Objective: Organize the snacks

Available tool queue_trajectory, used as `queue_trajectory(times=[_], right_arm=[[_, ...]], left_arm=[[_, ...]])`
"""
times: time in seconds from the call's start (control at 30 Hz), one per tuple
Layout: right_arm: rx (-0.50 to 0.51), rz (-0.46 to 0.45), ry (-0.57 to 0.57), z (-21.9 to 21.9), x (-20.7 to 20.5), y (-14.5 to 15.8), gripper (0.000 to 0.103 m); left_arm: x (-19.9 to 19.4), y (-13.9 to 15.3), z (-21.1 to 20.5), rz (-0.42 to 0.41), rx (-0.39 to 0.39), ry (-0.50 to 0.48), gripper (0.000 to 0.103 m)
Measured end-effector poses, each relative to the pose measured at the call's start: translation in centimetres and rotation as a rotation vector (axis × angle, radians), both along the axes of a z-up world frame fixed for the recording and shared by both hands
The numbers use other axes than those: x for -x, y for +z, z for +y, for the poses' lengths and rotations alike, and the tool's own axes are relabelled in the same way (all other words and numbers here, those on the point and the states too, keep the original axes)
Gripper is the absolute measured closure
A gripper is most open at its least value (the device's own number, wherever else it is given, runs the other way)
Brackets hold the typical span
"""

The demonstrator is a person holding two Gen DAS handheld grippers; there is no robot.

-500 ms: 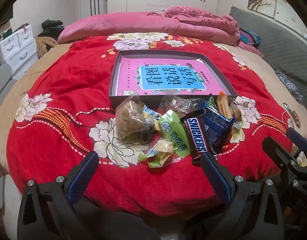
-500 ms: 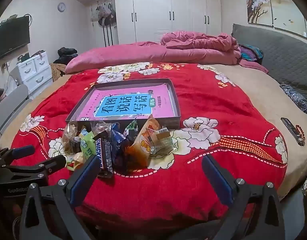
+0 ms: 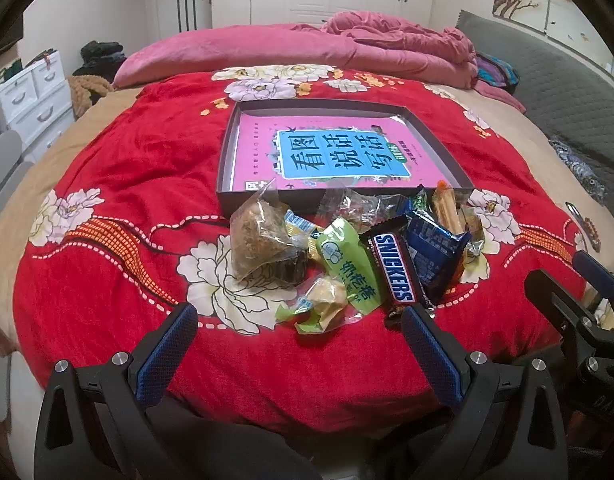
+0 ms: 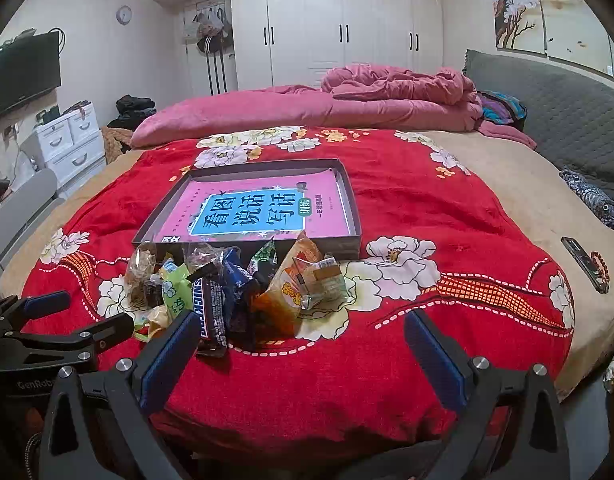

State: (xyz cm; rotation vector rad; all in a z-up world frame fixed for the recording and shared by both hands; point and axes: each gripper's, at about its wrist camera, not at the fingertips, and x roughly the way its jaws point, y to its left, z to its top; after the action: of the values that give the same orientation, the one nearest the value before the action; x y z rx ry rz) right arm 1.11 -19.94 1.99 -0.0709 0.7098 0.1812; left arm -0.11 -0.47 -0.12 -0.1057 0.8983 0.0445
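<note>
Both my claws, left (image 3: 299,322) and right (image 4: 301,330), gape empty; snacks (image 3: 355,248) pile against tray (image 3: 227,148) front edge, bare bed (image 4: 447,208) to the right.

Snack pile (image 3: 347,256): wrappers overlap, lower ones mostly hidden. Snickers bar (image 3: 393,266) covers part of the dark blue packet (image 3: 435,256). Clear packets (image 3: 359,208) at the far side too crumpled to identify. Pile hides the near wall of the shallow box (image 3: 447,148) and the near edge of the pink book (image 3: 259,152). Small print on book unreadable. Right gripper body (image 3: 579,320) cut off by right frame edge. Dark object (image 4: 583,258) at right bed edge too small to identify.
</note>
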Motion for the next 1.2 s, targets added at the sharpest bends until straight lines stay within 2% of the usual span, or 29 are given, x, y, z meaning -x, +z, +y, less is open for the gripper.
queue_trajectory(times=[0.77,0.9,1.0,1.2], right_arm=[[0.002,0.0,0.001,0.1,0.0,-0.1,0.001],[0.002,-0.001,0.003,0.2,0.0,-0.1,0.001],[0.003,0.0,0.005,0.2,0.0,-0.1,0.001],[0.009,0.006,0.011,0.5,-0.1,-0.2,0.001]], left_arm=[[-0.1,-0.1,0.5,-0.045,-0.026,-0.004,0.002],[-0.1,-0.1,0.6,-0.041,-0.02,-0.003,0.002],[-0.1,-0.3,0.6,0.013,0.0,-0.003,0.002],[-0.3,-0.6,1.0,0.036,0.004,0.007,0.002]])
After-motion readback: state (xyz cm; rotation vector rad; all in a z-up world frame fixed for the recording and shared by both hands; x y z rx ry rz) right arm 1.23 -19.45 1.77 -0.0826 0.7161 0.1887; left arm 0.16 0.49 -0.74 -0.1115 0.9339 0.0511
